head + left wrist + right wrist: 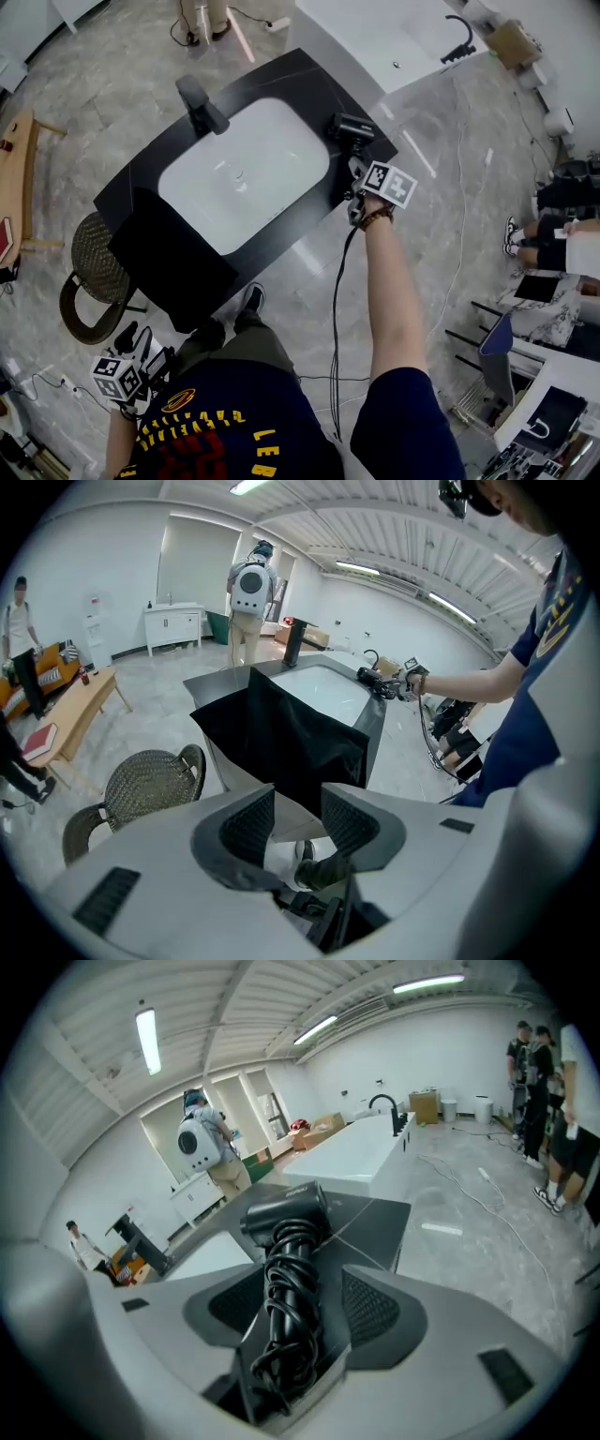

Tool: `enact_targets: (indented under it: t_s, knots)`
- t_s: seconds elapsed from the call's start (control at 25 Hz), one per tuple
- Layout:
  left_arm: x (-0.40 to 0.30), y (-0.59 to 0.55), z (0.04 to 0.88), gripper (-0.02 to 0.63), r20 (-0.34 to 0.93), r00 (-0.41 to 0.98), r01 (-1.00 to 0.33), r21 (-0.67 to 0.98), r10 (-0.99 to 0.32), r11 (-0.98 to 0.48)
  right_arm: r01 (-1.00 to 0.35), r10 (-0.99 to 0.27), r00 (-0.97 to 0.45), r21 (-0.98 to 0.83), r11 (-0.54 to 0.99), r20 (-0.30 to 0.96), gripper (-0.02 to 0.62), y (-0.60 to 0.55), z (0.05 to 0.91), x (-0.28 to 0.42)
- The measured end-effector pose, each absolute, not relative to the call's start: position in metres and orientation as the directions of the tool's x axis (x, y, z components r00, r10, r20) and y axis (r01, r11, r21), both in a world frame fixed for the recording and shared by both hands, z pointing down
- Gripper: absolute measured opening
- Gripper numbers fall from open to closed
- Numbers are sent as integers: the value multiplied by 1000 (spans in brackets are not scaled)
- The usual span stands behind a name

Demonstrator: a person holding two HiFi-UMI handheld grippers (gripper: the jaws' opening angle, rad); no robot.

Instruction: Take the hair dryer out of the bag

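Observation:
The black hair dryer [349, 127] lies at the right corner of the black counter [309, 70], out of the bag. Its handle, wound with its black cord, runs between the pads of my right gripper [354, 173], which is shut on it. In the right gripper view the hair dryer [286, 1211] points away over the counter, inside the right gripper [300, 1279]. The black bag [173, 258] hangs limp over the counter's near left corner. My left gripper [141, 342] is low by my left side, open and holding nothing. In its own view the left gripper [297, 808] faces the bag [291, 728].
A white sink [244, 173] with a black faucet [199, 103] fills the counter's middle. A wicker chair [94, 258] stands left of the bag. A cable [336, 309] trails on the floor. A white bathtub [375, 33] sits beyond; a person [248, 592] stands farther back.

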State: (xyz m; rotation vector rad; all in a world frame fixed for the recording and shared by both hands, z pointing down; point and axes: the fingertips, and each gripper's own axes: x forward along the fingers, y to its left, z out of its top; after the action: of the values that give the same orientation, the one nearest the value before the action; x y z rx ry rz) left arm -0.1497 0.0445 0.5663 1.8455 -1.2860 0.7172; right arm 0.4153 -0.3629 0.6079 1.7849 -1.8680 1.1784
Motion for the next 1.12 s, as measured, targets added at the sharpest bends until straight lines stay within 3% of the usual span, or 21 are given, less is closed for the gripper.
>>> enact_targets:
  t_s: [0.24, 0.32, 0.4, 0.44, 0.56, 0.6, 0.68, 0.96, 1.12]
  knots:
    - [-159, 55, 561, 156, 792, 299, -954, 239, -532, -182, -920, -779, -149, -374, -117, 609, 235, -319, 548, 420]
    - [-167, 55, 558, 156, 784, 284, -959, 232, -552, -163, -935, -818, -174, -352, -37, 549, 235, -295, 513, 397]
    - [-172, 51, 550, 156, 763, 265, -964, 216, -590, -154, -921, -834, -285, -375, 103, 473, 232, -265, 476, 359]
    - [-175, 46, 542, 156, 743, 243, -970, 190, -623, -152, -898, -823, -364, -398, 186, 437, 216, -247, 460, 334]
    - [-188, 24, 507, 100, 650, 150, -987, 60, -745, -147, -799, -744, -570, -446, 403, 349, 31, -189, 425, 250]
    - [-190, 17, 494, 70, 615, 138, -988, 27, -777, -154, -771, -716, -614, -447, 454, 332, 23, -168, 417, 222]
    - [-188, 5, 463, 3, 541, 161, -980, -9, -825, -197, -732, -673, -671, -424, 534, 310, 20, -131, 402, 171]
    - [-144, 11, 332, 3, 244, 385, -922, 62, -890, -382, -593, -544, -796, -157, 790, 265, 20, -26, 333, 15]
    - [-128, 46, 318, 3, 149, 438, -894, 176, -887, -412, -547, -508, -813, -75, 834, 284, 20, 17, 324, -36]
